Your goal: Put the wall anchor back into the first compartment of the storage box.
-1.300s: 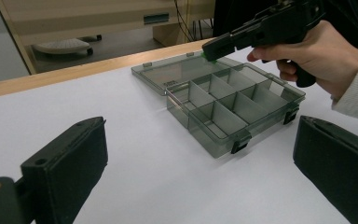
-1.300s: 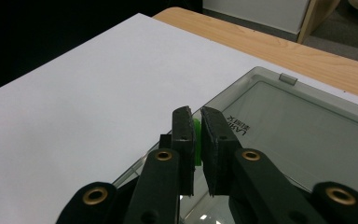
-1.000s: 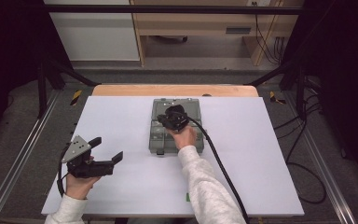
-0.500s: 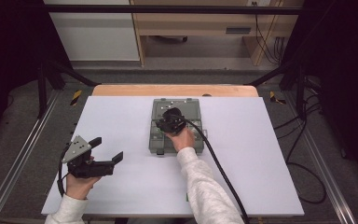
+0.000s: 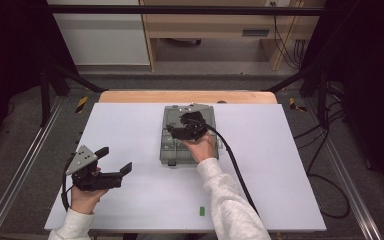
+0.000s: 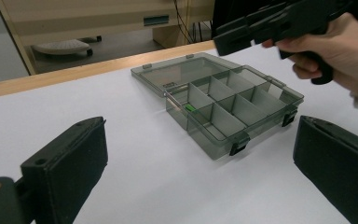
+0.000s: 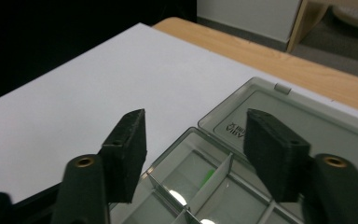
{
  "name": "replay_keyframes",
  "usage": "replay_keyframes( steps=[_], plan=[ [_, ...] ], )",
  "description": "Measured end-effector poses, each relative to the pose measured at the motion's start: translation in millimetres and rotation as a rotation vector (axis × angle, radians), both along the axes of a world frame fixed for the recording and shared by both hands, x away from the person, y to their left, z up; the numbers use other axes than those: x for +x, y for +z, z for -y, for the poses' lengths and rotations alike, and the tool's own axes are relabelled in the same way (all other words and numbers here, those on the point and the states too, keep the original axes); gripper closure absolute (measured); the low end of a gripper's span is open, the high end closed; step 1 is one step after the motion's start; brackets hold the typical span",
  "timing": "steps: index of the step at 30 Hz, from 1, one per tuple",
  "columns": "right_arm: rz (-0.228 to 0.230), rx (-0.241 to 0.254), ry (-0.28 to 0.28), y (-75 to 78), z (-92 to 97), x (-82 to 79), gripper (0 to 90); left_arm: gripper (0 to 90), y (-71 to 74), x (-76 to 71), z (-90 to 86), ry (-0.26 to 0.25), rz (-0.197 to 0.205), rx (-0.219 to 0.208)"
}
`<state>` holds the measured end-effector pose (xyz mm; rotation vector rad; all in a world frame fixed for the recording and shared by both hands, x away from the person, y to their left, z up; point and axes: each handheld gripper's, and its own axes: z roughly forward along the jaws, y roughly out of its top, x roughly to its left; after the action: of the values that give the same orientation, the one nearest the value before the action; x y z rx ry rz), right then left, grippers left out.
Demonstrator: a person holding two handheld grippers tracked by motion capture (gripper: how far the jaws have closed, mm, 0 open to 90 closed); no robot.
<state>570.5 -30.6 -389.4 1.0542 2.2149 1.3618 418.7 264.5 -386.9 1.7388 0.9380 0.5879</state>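
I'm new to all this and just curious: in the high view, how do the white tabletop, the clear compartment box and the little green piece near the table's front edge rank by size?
1. White tabletop
2. Clear compartment box, lid open
3. Green piece, tiny

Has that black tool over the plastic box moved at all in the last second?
Barely. The right gripper hovers over the far part of the open organizer box, having edged slightly toward the box's far end, while the box itself stayed put.
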Motion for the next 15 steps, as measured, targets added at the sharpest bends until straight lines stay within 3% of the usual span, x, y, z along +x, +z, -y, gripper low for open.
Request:
replay_keyframes(
  steps=[4,7,10,15],
  plan=[
    [0.022,0.022,-0.02,9.6,13.1,-13.1,25.0,2.4,-0.5,0.2,1.0,0.001,-0.002,0.005],
    [0.043,0.012,-0.045,13.5,23.1,-25.9,19.0,2.3,-0.8,0.4,1.3,0.002,-0.003,0.005],
    [0.067,0.014,-0.053,14.1,38.1,-42.7,15.4,2.3,-1.3,0.7,1.7,0.003,-0.005,0.006],
    [0.079,0.03,-0.057,11.8,52.6,-57.9,11.6,2.2,-2.0,1.0,2.2,0.002,-0.007,0.004]
  ],
)
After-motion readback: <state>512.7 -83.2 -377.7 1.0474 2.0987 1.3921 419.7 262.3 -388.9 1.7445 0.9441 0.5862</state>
